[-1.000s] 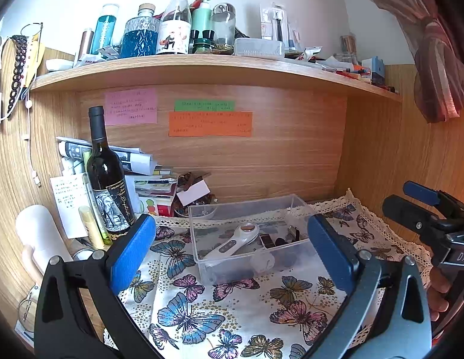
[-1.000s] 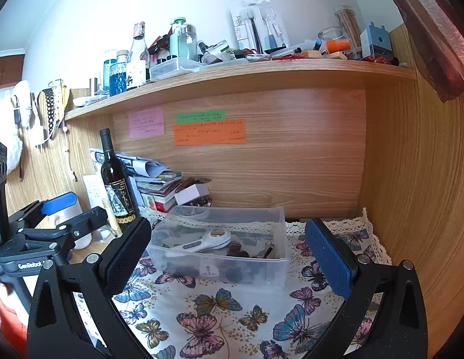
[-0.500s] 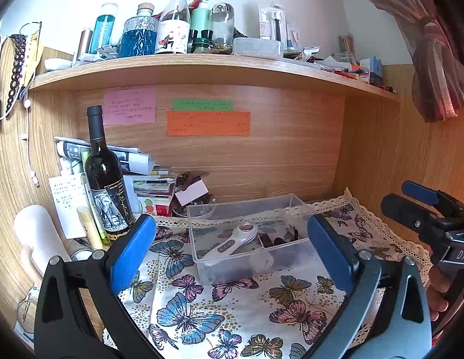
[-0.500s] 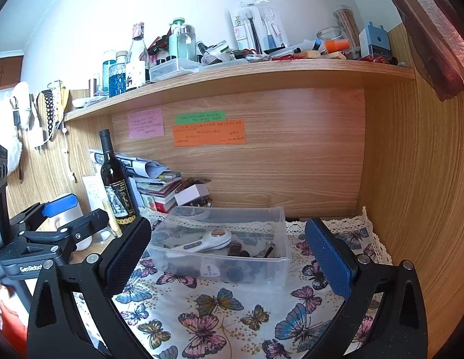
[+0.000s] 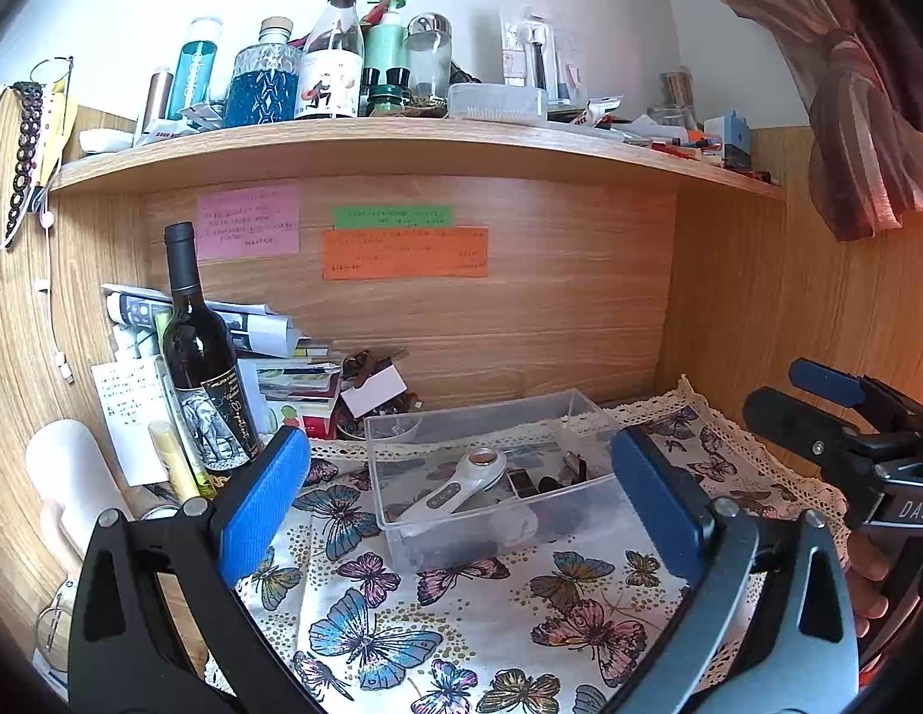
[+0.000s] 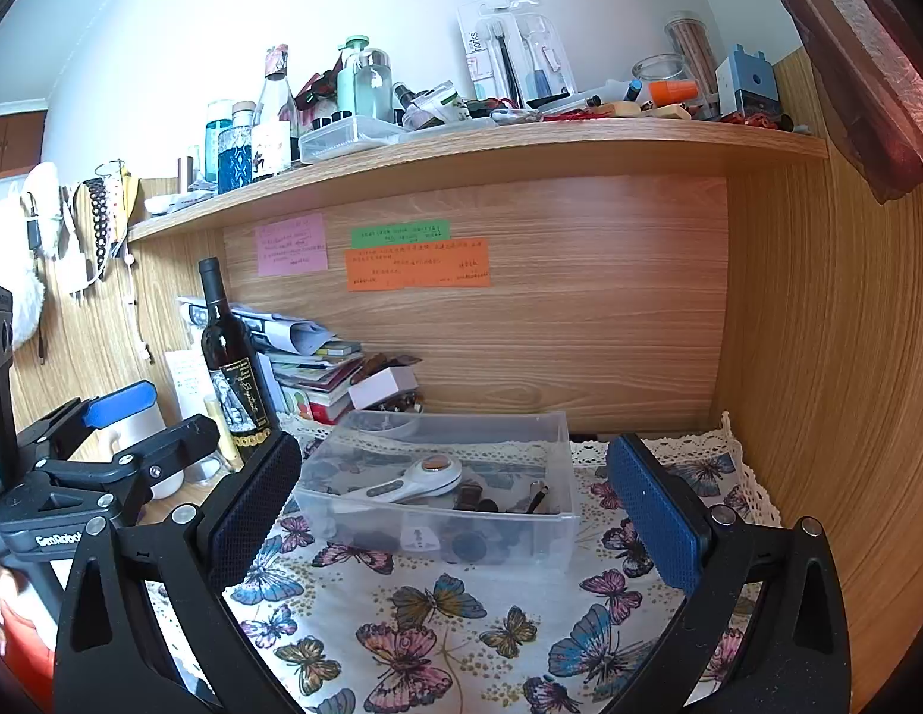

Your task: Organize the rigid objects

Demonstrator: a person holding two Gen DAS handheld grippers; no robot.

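A clear plastic bin (image 5: 402,526) (image 6: 556,476) sits on the butterfly-print cloth (image 5: 461,613) (image 6: 461,613) in a wooden desk nook. Inside lie a white handheld device with an orange button (image 5: 461,485) (image 6: 414,479) and several small dark objects (image 5: 551,479) (image 6: 479,500). My left gripper (image 5: 461,506) hovers open in front of the bin, nothing between its blue pads. My right gripper (image 6: 455,511) is likewise open and empty, facing the bin from the right. Each gripper shows in the other's view: the right gripper (image 5: 818,410), the left gripper (image 6: 146,422).
A dark wine bottle (image 5: 203,369) (image 6: 232,369) stands left of the bin beside stacked books and papers (image 5: 283,369) (image 6: 319,369). A white cylinder (image 5: 75,482) stands at far left. The shelf above (image 5: 402,149) (image 6: 521,143) is crowded with bottles and clutter. Wood walls close the back and right.
Both views have shifted only slightly; the grippers stay open and the bin and its contents have not moved.
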